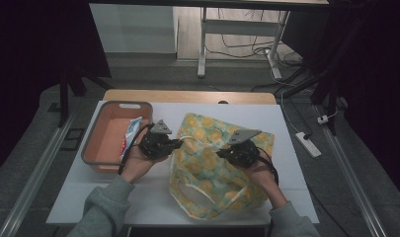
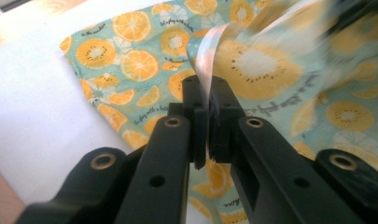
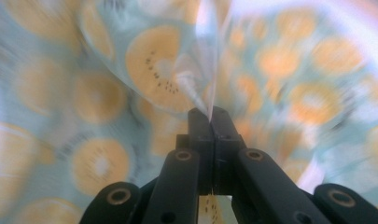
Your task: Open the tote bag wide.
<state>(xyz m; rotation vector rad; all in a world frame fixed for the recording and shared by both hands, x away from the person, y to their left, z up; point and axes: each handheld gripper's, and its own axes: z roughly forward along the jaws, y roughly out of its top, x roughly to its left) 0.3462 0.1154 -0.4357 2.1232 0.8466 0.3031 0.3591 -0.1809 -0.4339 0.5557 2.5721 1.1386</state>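
Nearest the camera in the high view, two grey-sleeved forearms come in from the bottom edge, one to each of the two black two-jaw grippers. Just beyond them lies one teal fabric bag printed with orange and kiwi slices [image 1: 215, 170], spread flat on the white table top [image 1: 286, 148] right of the middle. Its long axis runs from the near edge toward the far edge, leaning slightly to the right as it goes away. The near end carries a pale looped handle; the far end is a squarer corner that reaches toward the wooden strip at the back of the table. The right gripper [image 1: 222, 153] sits over the right half of the bag; in the right gripper view its jaws are pressed together with a thin pale edge of the bag [image 3: 210, 88] pinched between the tips, the cloth behind it blurred. The left gripper [image 1: 180, 143] is at the bag's left edge; in the left gripper view its jaws are nearly together, clamping a pale strip of the same bag [image 2: 206, 70], with the printed cloth lying flat on the white surface beyond. Farther left stands one orange rectangular plastic tub with a grey rim [image 1: 106, 131], and inside it lies one white packet with red and blue print [image 1: 131, 133], leaning against the tub's right wall.
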